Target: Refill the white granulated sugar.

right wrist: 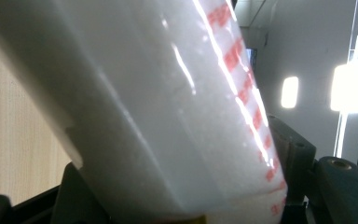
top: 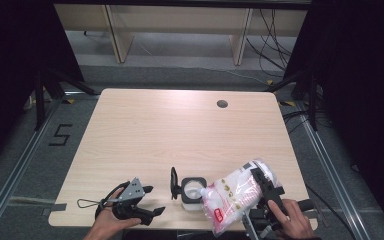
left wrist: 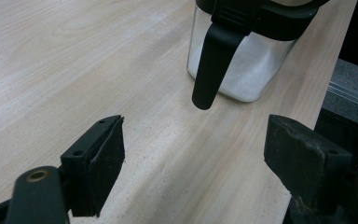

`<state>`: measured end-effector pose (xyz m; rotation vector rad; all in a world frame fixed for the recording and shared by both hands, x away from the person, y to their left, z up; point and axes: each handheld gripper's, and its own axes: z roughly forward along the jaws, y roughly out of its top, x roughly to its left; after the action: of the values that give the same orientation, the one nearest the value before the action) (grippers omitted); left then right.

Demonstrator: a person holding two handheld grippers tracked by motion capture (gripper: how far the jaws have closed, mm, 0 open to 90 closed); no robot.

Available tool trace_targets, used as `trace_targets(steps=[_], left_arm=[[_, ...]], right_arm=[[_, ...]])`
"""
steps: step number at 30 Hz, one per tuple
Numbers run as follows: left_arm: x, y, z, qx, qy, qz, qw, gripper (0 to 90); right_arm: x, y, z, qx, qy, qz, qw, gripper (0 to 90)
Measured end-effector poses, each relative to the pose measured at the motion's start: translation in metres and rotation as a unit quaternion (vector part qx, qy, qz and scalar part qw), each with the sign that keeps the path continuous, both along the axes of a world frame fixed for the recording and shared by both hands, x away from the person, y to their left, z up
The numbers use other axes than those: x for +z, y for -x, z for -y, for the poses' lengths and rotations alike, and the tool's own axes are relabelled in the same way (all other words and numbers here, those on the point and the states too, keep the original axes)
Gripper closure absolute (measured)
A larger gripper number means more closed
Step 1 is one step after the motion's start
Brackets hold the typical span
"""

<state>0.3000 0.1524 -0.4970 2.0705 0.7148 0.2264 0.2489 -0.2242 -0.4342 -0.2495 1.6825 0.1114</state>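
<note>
Item: clear plastic bag of white granules (top: 237, 192), clamped in your right gripper (top: 263, 189), tilted mouth-down toward the square glass jar (top: 192, 192) at its left; left gripper (top: 149, 200) spread, empty.

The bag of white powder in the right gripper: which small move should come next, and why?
Probably tip the bag a little more. The right gripper holds it tilted, mouth at the open container, lid flipped up. The left gripper waits open nearby.
</note>
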Motion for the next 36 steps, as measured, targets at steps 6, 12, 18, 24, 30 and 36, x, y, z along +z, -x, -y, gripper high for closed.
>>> trace_targets(steps=[6,12,18,24,30,36], left_arm=[[0.0002,0.0002,0.0001,-0.002,0.003,0.004,1.0000,19.7],[-0.0001,0.0007,0.0011,0.002,0.010,0.004,0.9999,19.8],[0.0003,0.0001,0.0004,-0.002,0.003,0.006,1.0000,19.8],[0.0006,-0.0008,-0.0010,-0.007,-0.004,0.007,0.9999,19.8],[0.0005,-0.0009,-0.0009,-0.007,-0.007,0.007,0.9999,19.8],[0.0002,0.0001,0.0001,-0.002,0.002,0.004,1.0000,19.8]], right_arm=[[-0.0041,0.0006,-0.0001,-0.006,-0.017,-0.008,0.9998,38.7],[-0.0004,-0.0008,-0.0008,0.004,0.008,-0.004,0.9999,38.7],[-0.0009,-0.0006,-0.0008,0.007,0.005,-0.001,1.0000,38.7],[-0.0028,0.0000,0.0000,-0.001,-0.010,-0.005,0.9999,38.7],[-0.0033,0.0001,-0.0003,-0.002,-0.014,-0.006,0.9999,38.7],[-0.0031,-0.0011,-0.0002,0.007,-0.015,-0.005,0.9999,38.7]])
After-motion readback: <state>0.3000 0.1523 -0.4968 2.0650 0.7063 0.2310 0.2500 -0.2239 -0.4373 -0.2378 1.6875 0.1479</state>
